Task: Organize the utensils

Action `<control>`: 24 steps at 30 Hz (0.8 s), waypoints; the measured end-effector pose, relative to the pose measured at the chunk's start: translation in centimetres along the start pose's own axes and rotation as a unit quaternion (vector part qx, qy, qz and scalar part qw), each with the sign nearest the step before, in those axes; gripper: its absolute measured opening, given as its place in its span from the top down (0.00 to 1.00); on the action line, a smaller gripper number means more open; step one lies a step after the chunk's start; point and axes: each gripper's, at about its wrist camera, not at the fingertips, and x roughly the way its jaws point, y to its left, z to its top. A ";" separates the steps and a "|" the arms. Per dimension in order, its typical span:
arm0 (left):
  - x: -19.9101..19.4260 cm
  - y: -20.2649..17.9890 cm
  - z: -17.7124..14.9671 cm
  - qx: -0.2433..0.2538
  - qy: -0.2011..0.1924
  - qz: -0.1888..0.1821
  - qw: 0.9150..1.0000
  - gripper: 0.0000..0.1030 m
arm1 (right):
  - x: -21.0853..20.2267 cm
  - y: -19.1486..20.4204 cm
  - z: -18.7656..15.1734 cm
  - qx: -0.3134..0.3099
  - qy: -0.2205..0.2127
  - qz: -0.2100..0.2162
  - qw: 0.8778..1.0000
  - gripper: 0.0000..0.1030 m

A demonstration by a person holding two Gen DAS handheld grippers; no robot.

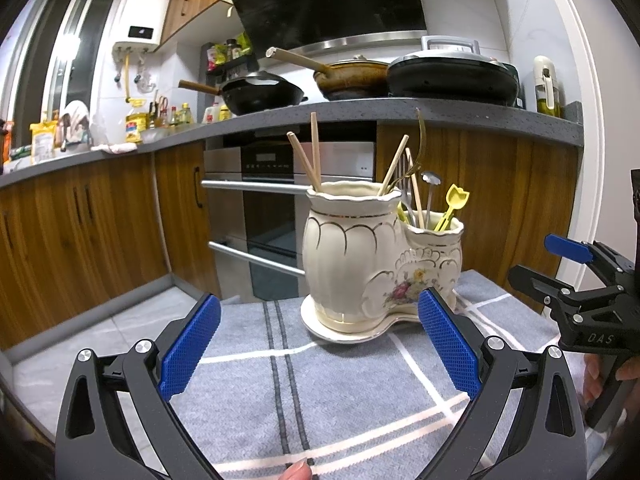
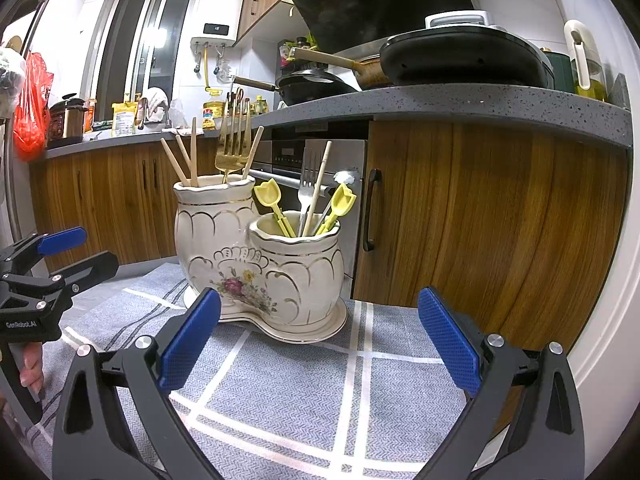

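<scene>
A cream ceramic double utensil holder [image 1: 360, 256] [image 2: 256, 256] stands on its saucer on a grey checked cloth [image 1: 340, 392] [image 2: 320, 380]. Its taller cup holds wooden chopsticks [image 2: 188, 160] and a gold fork [image 2: 232, 148]. Its shorter cup holds yellow tulip picks [image 2: 272, 200], a silver fork [image 2: 306, 184] and a chopstick. My left gripper [image 1: 318, 344] is open and empty, a little in front of the holder; it also shows in the right wrist view [image 2: 76, 248]. My right gripper [image 2: 318, 344] is open and empty, in front of the holder; it also shows in the left wrist view [image 1: 552, 260].
Wooden cabinets [image 2: 480, 220] and a built-in oven [image 1: 288, 208] stand behind the cloth. A grey counter [image 1: 440, 112] above carries pans and bottles. A red bag [image 2: 30, 108] hangs at the far left.
</scene>
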 end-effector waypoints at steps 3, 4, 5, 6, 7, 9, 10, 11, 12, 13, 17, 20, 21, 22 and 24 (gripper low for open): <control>0.0 0.0 0.0 0.000 0.000 0.000 1.000 0.05 | 0.0 0.0 0.0 0.000 0.000 0.000 1.000 0.05; 0.0 0.0 0.0 0.000 0.000 0.000 1.000 0.05 | 0.0 0.0 0.0 0.000 0.000 0.000 1.000 0.05; 0.0 0.0 0.0 0.000 0.000 0.000 1.000 0.05 | 0.0 0.0 0.0 0.000 0.000 0.000 1.000 0.05; 0.0 0.0 0.0 0.000 0.000 0.000 1.000 0.05 | 0.0 0.0 0.0 0.000 0.000 0.000 1.000 0.05; 0.0 0.0 0.0 0.000 0.000 0.001 1.000 0.05 | 0.0 0.0 0.0 0.000 0.000 0.000 1.000 0.05; 0.0 0.0 0.0 -0.001 0.000 0.002 1.000 0.05 | 0.0 0.0 0.0 0.000 0.000 0.000 1.000 0.05; 0.0 0.0 0.0 -0.001 0.000 0.003 1.000 0.05 | 0.0 0.0 0.0 0.000 0.000 0.000 1.000 0.05; 0.0 0.0 0.0 -0.002 0.000 0.003 1.000 0.05 | 0.0 0.0 0.0 0.000 0.000 0.000 1.000 0.05; 0.0 0.0 0.0 -0.002 0.000 0.004 1.000 0.05 | 0.0 0.0 0.0 0.000 0.000 0.000 1.000 0.05; 0.0 0.0 0.0 -0.002 0.000 0.004 1.000 0.05 | 0.1 0.0 0.0 0.000 0.000 0.000 1.000 0.05; 0.0 0.0 0.0 -0.002 0.000 0.004 1.000 0.05 | 0.1 -0.1 0.0 0.000 0.000 0.000 1.000 0.05; 0.0 0.1 0.0 -0.004 0.001 0.010 1.000 0.05 | 0.1 -0.1 0.0 0.001 0.000 0.000 1.000 0.05; 0.0 0.1 -0.1 -0.004 0.001 0.012 1.000 0.05 | 0.1 -0.1 0.0 0.001 0.000 0.000 1.000 0.05; 0.0 0.1 -0.1 -0.005 0.001 0.016 1.000 0.05 | 0.1 -0.1 0.0 0.001 0.000 0.000 1.000 0.05; 0.1 0.2 0.0 -0.007 0.003 0.019 1.000 0.05 | 0.1 -0.1 0.0 0.000 0.000 0.000 1.000 0.05</control>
